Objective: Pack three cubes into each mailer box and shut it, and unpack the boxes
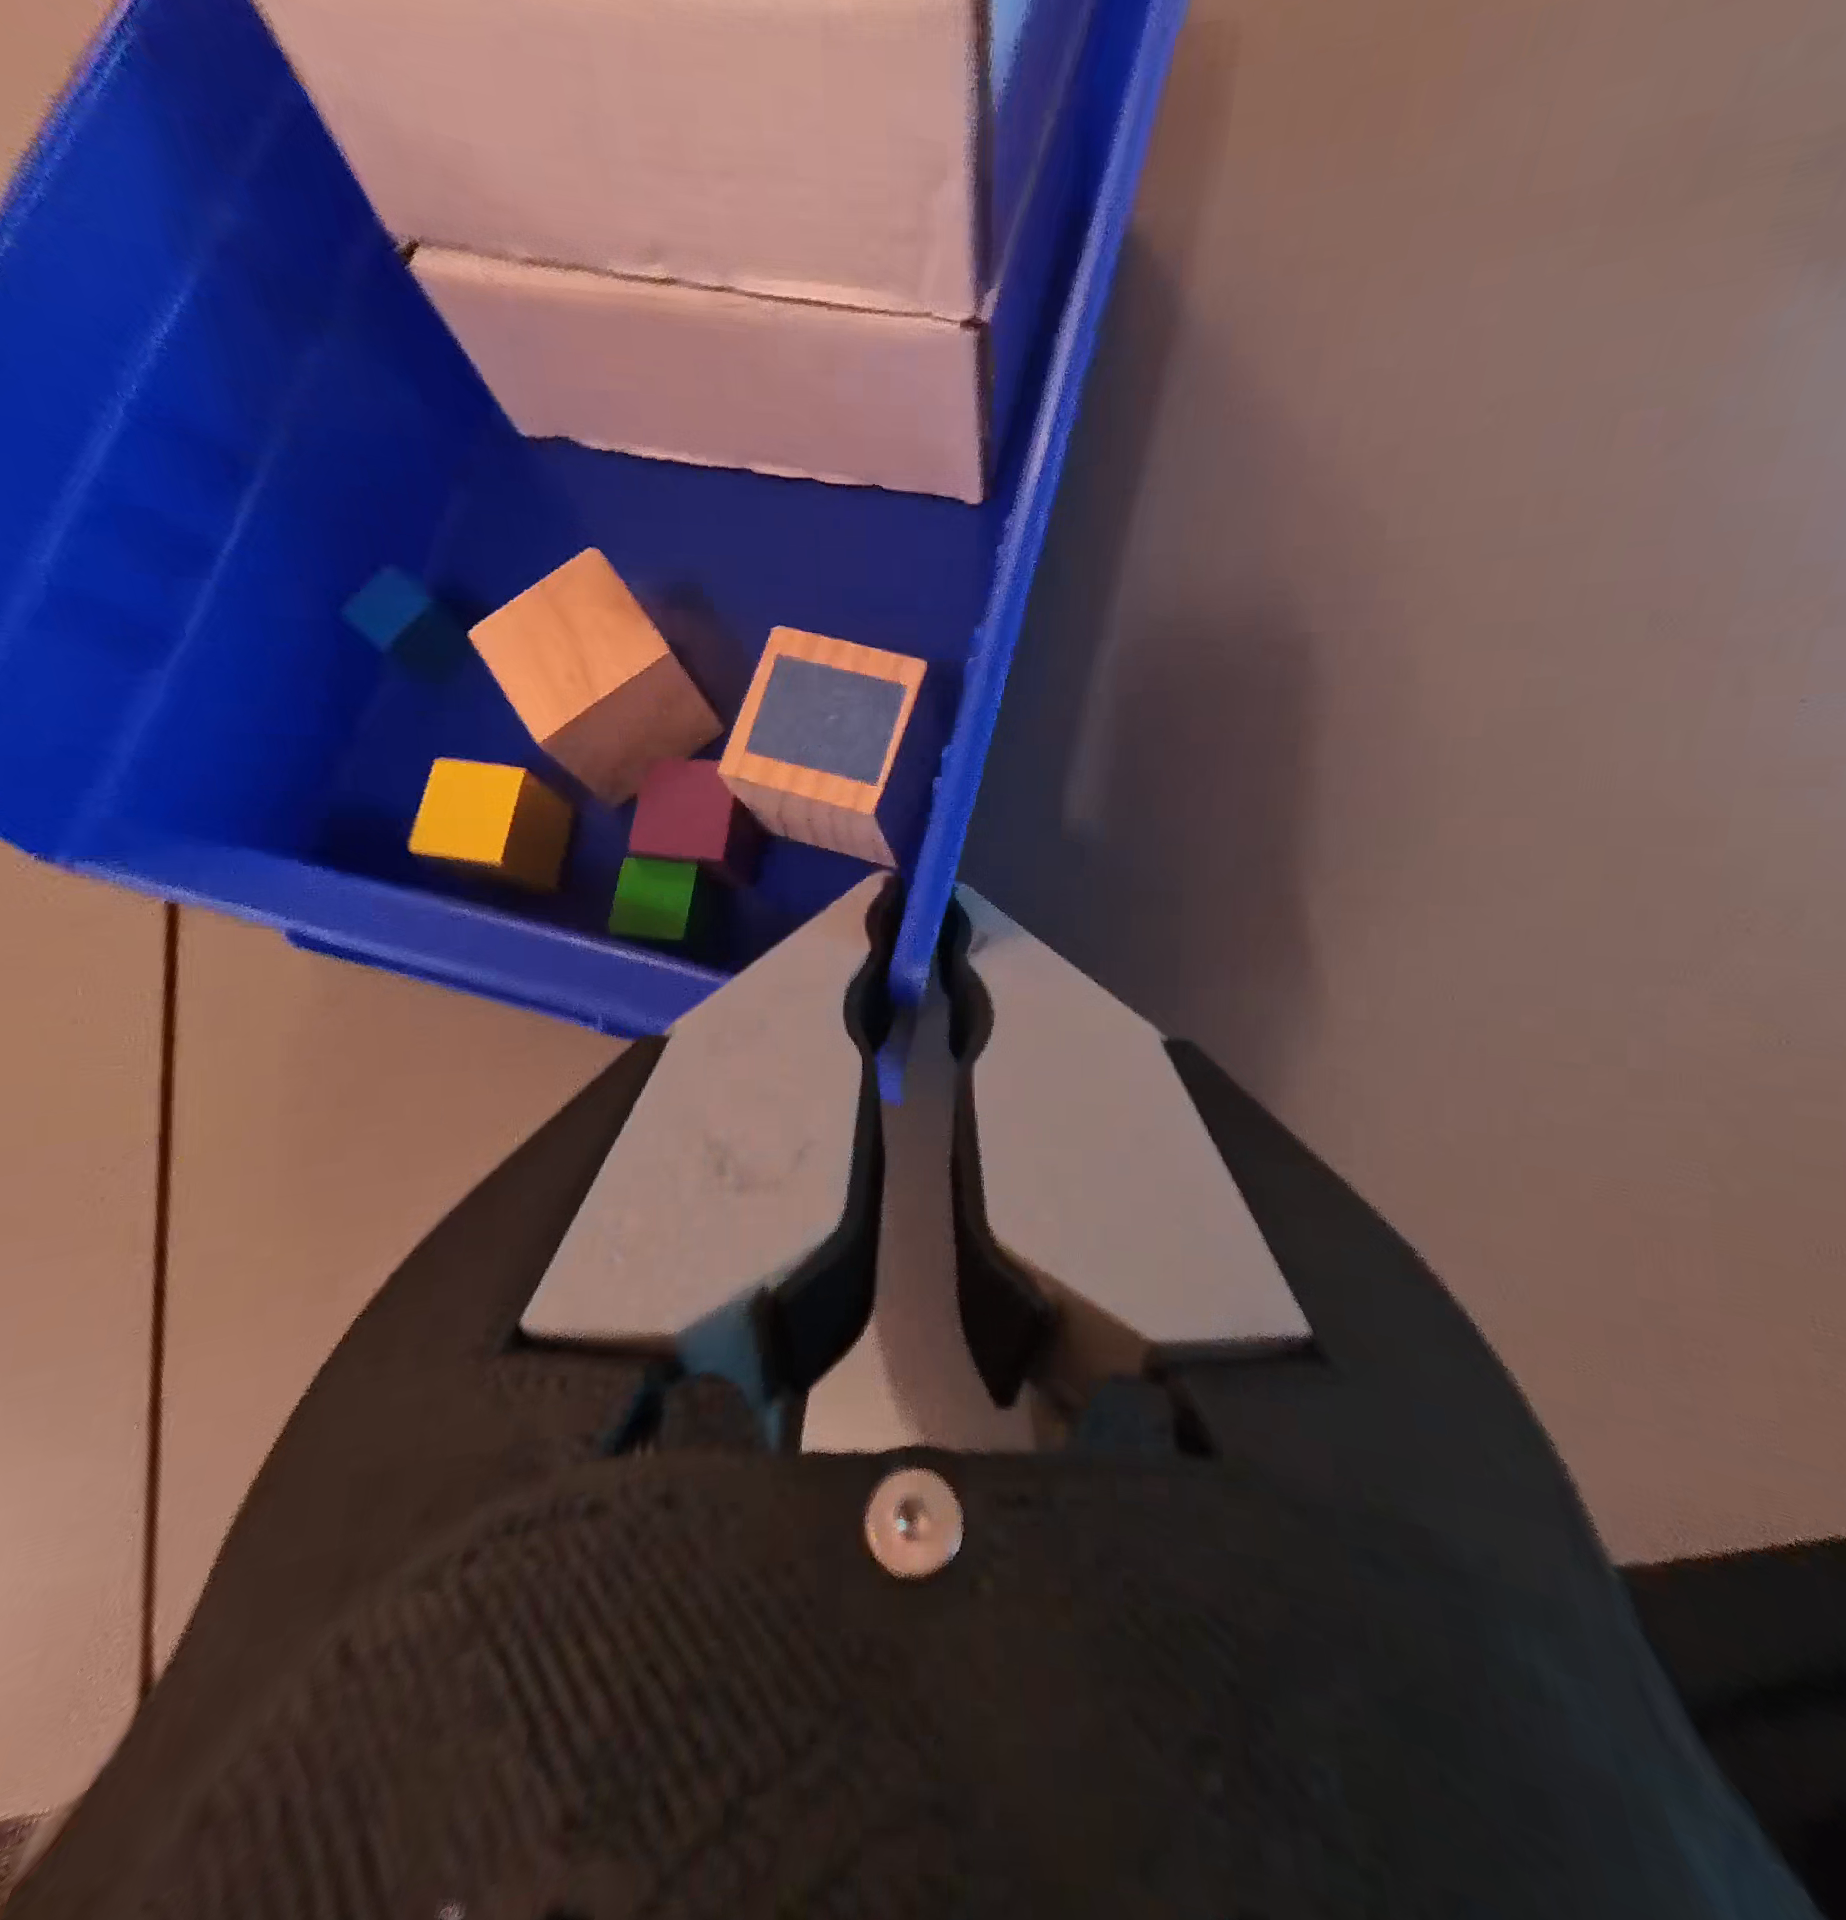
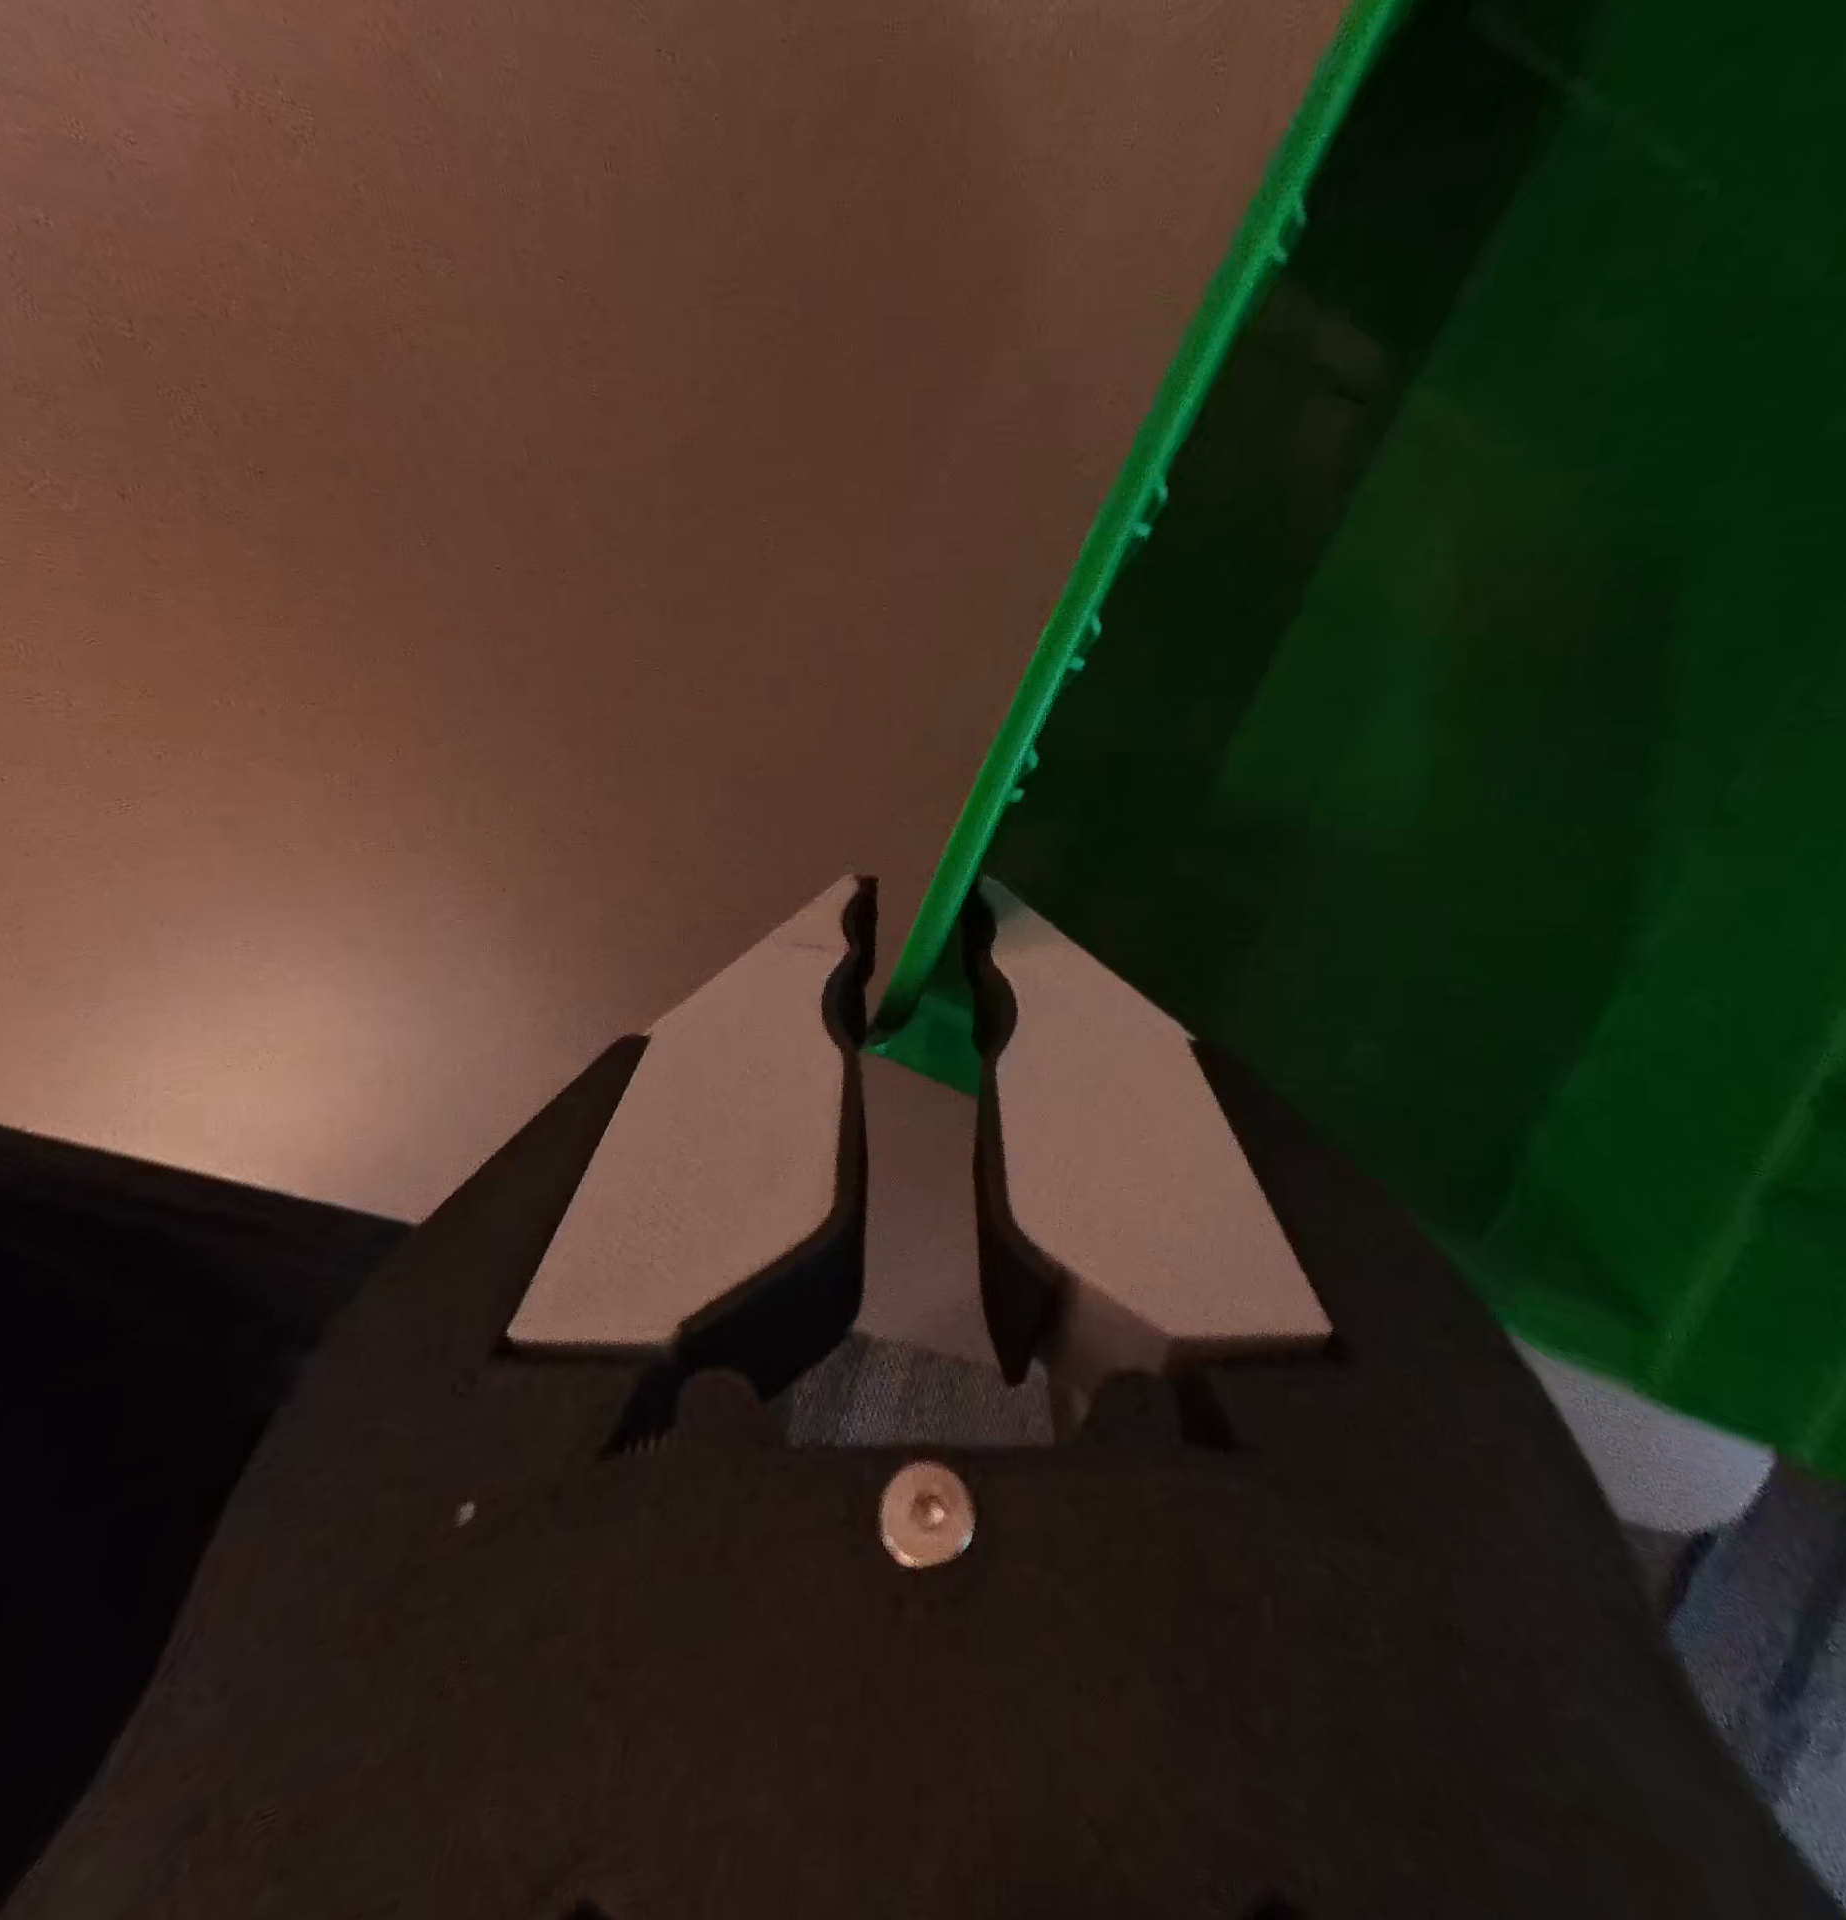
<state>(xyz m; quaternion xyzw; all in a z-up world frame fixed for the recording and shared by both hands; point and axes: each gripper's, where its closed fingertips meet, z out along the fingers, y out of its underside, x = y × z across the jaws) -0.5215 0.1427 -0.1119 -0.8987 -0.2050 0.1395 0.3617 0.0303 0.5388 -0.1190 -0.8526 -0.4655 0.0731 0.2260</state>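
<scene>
Left tool [image 1: 911, 914] is clamped on the corner wall of the blue bin [image 1: 171, 468]. Two closed mailer boxes [image 1: 711, 270] are stacked at the bin's far end. Loose cubes lie near the corner: small blue cube [image 1: 384, 608], yellow cube [image 1: 472, 810], plain wooden cube [image 1: 586, 665], pink cube [image 1: 680, 810], green cube [image 1: 651, 899], wooden cube with dark face [image 1: 825, 727]. Risk: thin corner grip slips, bin tips, cubes slide and the stack topples. Right tool [image 2: 919, 935] pinches the green bin [image 2: 1521, 831] rim at a corner; contents not visible. Same risk: twist on the bench [image 2: 483, 416].
</scene>
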